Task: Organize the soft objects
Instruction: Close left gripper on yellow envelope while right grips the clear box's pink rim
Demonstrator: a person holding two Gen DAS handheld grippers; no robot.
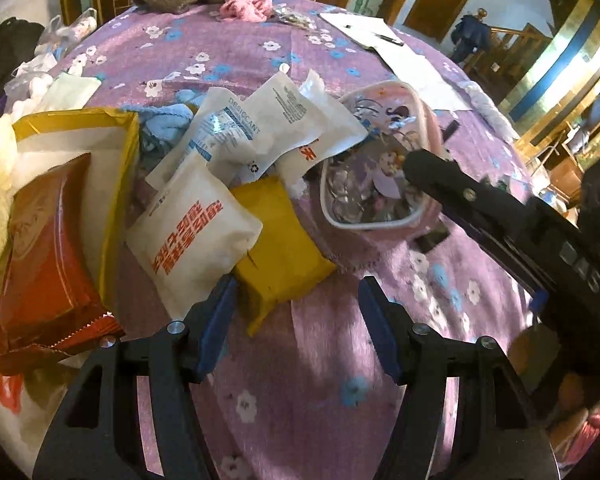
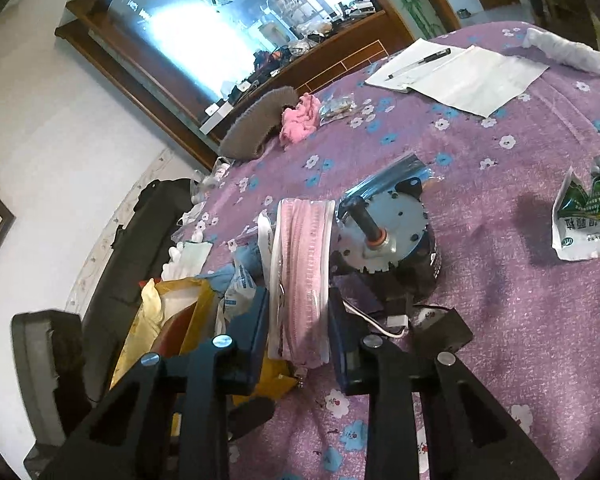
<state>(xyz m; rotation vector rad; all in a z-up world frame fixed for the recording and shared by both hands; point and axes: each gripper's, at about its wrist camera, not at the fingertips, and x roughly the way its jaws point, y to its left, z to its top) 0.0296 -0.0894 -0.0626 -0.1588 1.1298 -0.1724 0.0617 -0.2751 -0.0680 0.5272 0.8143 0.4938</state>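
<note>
1. The right tongs (image 2: 298, 330) are clamped on the edge of a pink zip pouch (image 2: 302, 280), holding it up on its side – likely so it can be carried toward the heap of soft packets.
2. The left tongs (image 1: 296, 306) stand apart and empty over the flowered counter (image 1: 320, 380); a yellow packet (image 1: 278, 236) lies just ahead of their left finger.
3. Beyond that, white sachets (image 1: 196, 236) overlap in a loose pile – seemingly the gathering spot.
4. A metal motor (image 2: 388, 236) sits just behind the pouch; being hard, it probably stays.
</note>
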